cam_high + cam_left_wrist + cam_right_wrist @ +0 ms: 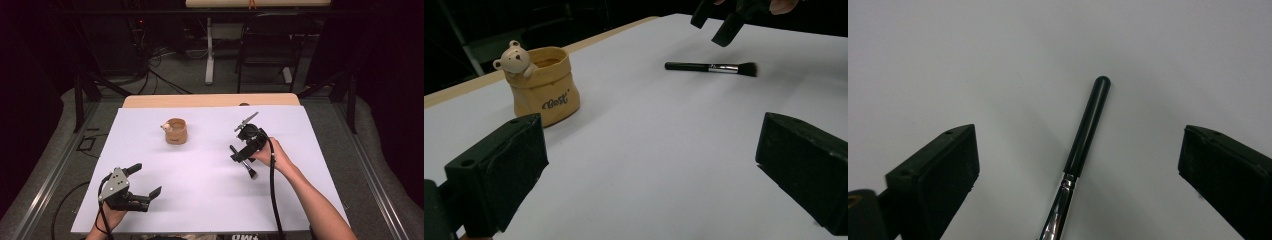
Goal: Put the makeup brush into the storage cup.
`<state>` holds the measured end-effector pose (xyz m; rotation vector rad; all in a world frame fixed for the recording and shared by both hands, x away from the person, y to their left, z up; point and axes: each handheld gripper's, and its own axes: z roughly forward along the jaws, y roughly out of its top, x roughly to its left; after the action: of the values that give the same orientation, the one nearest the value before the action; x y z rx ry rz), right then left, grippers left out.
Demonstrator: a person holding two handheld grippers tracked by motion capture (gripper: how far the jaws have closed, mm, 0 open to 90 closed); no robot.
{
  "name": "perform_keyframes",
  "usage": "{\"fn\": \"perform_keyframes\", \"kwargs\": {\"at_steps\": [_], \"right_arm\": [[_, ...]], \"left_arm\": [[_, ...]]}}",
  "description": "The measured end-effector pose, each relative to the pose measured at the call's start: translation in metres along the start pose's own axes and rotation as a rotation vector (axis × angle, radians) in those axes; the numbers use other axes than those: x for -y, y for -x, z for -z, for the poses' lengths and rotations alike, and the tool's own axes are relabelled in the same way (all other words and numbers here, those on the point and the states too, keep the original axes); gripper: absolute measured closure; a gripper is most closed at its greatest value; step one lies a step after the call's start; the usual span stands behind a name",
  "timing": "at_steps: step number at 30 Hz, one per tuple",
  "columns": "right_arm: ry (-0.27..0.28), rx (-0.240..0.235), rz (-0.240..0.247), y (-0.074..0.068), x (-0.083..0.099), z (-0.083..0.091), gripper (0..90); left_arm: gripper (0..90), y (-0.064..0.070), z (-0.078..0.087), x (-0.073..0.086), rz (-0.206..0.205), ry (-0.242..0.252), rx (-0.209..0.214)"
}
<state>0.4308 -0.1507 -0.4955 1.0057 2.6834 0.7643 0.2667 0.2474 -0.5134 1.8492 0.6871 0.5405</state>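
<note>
Right gripper (243, 150) hangs wide open over my brush (1087, 131), so I can grab it for the bear cup (176, 132) near the desk's far edge.

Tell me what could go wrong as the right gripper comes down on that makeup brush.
The right gripper hangs open over the brush, jaws wide either side of the handle. The handle is thin and round and lies flat on the white sheet, so it may roll or slip as the jaws shut. A grip on the shiny metal ferrule may slide. The bear pot is light-looking and could tip if bumped.
</note>
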Motion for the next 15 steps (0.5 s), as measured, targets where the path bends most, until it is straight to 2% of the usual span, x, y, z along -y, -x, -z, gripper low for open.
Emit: {"fn": "perform_keyframes", "kwargs": {"at_steps": [1,2,5,7,10,13,15], "right_arm": [[0.0,0.0,0.0,0.0,0.0,0.0,3.4],[-0.011,0.0,-0.009,0.0005,-0.0006,-0.0005,8.1],[-0.052,0.004,-0.009,0.0007,-0.0022,-0.001,14.4],[-0.06,0.007,-0.007,0.0006,-0.0026,-0.0032,15.2],[-0.106,0.002,-0.013,0.0002,-0.0043,-0.0045,19.5],[-0.12,0.006,-0.018,-0.0004,-0.0048,-0.0074,23.8],[-0.169,0.013,-0.017,-0.0004,-0.0068,-0.0088,28.4]], "left_arm": [[0.1,0.0,0.0,0.0,0.0,0.0,0.0],[0.1,0.0001,0.0001,0.0,0.001,0.001,0.0],[0.1,0.0001,0.0001,0.0,0.001,-0.001,-0.002],[0.1,0.0001,0.0,0.0,0.0,0.0,0.001],[0.1,0.0002,0.0001,-0.0001,0.001,0.0,0.0],[0.1,0.0002,0.0001,0.0,0.001,-0.001,0.0],[0.1,0.0003,0.0001,-0.0001,-0.002,-0.002,0.0]]}}
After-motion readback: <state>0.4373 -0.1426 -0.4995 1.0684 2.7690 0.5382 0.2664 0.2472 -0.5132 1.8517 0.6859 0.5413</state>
